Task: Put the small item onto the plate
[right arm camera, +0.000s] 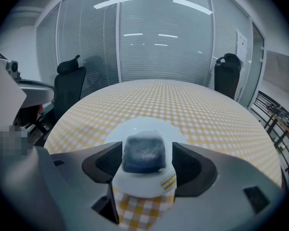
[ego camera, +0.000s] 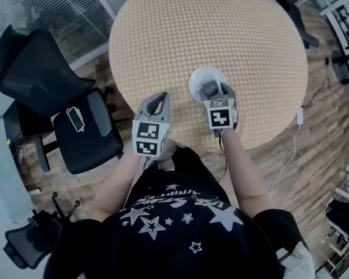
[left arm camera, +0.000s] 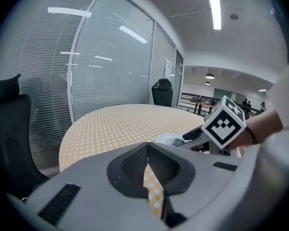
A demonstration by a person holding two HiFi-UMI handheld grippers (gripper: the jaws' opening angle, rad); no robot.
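Note:
A small dark blue-grey block (right arm camera: 144, 153) lies on a white plate (right arm camera: 143, 186) on the round yellow-checked table (ego camera: 209, 28). My right gripper (right arm camera: 147, 154) stands around the block, with the left jaw at its edge and a thin strip of plate showing between the block and the right jaw. In the head view the right gripper (ego camera: 213, 89) covers the near part of the plate (ego camera: 201, 76) and hides the block. My left gripper (ego camera: 156, 101) is shut and empty over the table's near edge, left of the plate. In its own view the left gripper (left arm camera: 147, 160) shows only tablecloth through a thin slit.
Black office chairs (ego camera: 52, 86) stand on the wood floor left of the table, one (ego camera: 84, 132) with a small object on its seat. A white cable (ego camera: 288, 156) hangs off the table's right edge. Another chair (right arm camera: 227, 73) stands at the far side by a glass wall.

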